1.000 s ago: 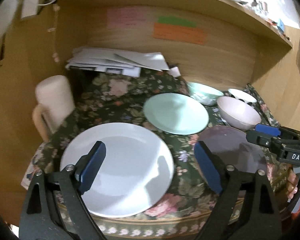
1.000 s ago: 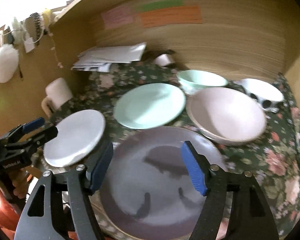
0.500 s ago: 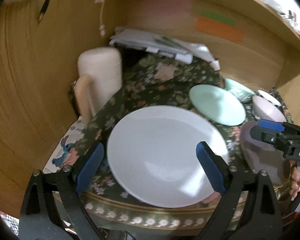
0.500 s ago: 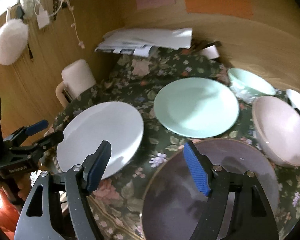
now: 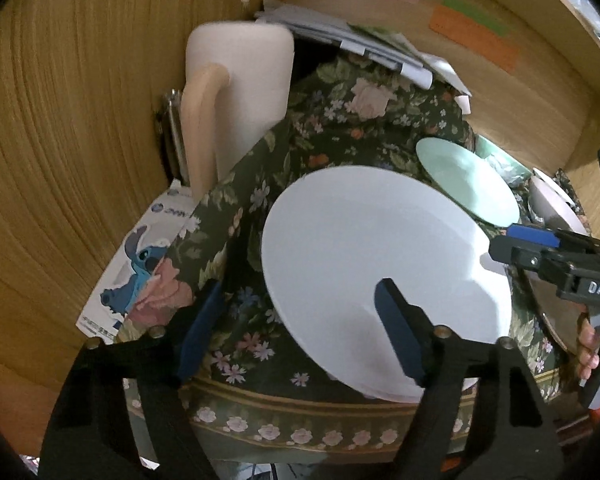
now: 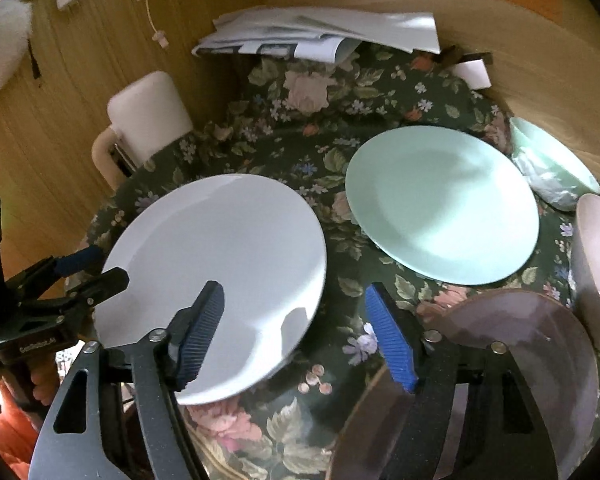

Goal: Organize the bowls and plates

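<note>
A white plate (image 5: 384,264) (image 6: 220,280) lies at the table's front left. My left gripper (image 5: 300,328) is open, its jaws astride the plate's left rim; it also shows in the right wrist view (image 6: 88,268). My right gripper (image 6: 296,340) is open and empty, over the plate's right edge and the cloth; it also shows in the left wrist view (image 5: 520,240). A mint plate (image 6: 440,204) lies behind, a purple-grey plate (image 6: 520,360) at the front right. A mint bowl (image 6: 552,172) and a pink bowl (image 6: 596,256) sit at the right.
A floral tablecloth (image 6: 320,128) covers the round table. A cream mug (image 5: 236,92) stands at the left by the wooden wall (image 5: 60,120). Papers (image 6: 320,36) are stacked at the back. A cartoon-printed box (image 5: 140,264) lies at the table's left edge.
Both grippers have moved left and closer. The left gripper has come down around the white plate's left rim; the right one has shifted from over the purple-grey plate to the white plate's right edge.
</note>
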A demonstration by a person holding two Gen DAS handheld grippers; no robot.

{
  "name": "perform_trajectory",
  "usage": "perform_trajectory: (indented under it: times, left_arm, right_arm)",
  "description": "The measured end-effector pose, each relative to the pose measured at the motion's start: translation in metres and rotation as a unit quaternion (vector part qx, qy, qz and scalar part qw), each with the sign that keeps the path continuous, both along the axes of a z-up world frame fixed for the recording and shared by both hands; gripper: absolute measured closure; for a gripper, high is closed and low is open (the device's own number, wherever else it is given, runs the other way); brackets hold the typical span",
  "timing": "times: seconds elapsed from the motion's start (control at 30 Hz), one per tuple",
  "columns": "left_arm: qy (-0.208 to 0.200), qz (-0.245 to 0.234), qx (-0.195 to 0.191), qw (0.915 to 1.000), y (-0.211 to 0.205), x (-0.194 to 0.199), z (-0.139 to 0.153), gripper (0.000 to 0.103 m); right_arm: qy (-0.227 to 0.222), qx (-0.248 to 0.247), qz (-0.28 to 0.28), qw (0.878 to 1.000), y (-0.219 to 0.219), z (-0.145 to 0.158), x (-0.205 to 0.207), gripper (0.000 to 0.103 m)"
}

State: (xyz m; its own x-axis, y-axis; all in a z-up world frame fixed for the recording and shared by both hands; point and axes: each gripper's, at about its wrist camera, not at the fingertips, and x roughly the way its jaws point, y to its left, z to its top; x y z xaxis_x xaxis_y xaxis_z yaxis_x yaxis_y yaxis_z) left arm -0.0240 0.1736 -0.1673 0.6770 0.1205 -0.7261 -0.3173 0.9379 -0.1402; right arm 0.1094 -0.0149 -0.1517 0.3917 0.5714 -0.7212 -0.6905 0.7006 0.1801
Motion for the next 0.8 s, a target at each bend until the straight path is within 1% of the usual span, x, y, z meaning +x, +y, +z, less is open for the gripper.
perform_trajectory:
  times: [0.03,0.1,0.13,0.2,0.3,0.4,0.5,0.8]
  left_arm:
    - [0.002,-0.001,-0.003,1.0000,0.001,0.000,-0.001,0.032]
    - [0.007,-0.004,-0.011,0.9999,0.004,0.002,-0.003,0.040]
    - [0.011,-0.007,-0.017,0.9998,0.005,0.003,-0.005,0.042]
    - [0.015,-0.012,-0.027,0.9995,0.008,0.005,-0.008,0.051]
    - [0.018,-0.019,-0.036,0.9990,0.009,0.008,-0.011,0.059]
    - [0.015,-0.026,-0.042,0.9987,0.008,0.010,-0.012,0.063]
    - [0.013,-0.035,-0.047,0.9982,0.008,0.011,-0.013,0.065]
    - [0.012,-0.037,-0.043,0.9983,0.008,0.013,-0.011,0.066]
  right_arm:
    - [0.004,-0.002,0.000,1.000,0.002,-0.001,0.003,0.045]
    - [0.014,-0.004,0.000,1.000,0.004,-0.004,0.007,0.051]
    - [0.018,-0.005,-0.003,1.000,0.005,-0.005,0.009,0.055]
    - [0.027,-0.008,-0.004,1.000,0.006,-0.007,0.012,0.056]
    - [0.041,-0.015,-0.004,0.999,0.010,-0.012,0.017,0.062]
    - [0.059,-0.018,-0.003,0.998,0.013,-0.017,0.022,0.069]
    - [0.061,-0.018,-0.002,0.998,0.016,-0.019,0.023,0.076]
    - [0.049,-0.018,-0.004,0.999,0.019,-0.019,0.022,0.077]
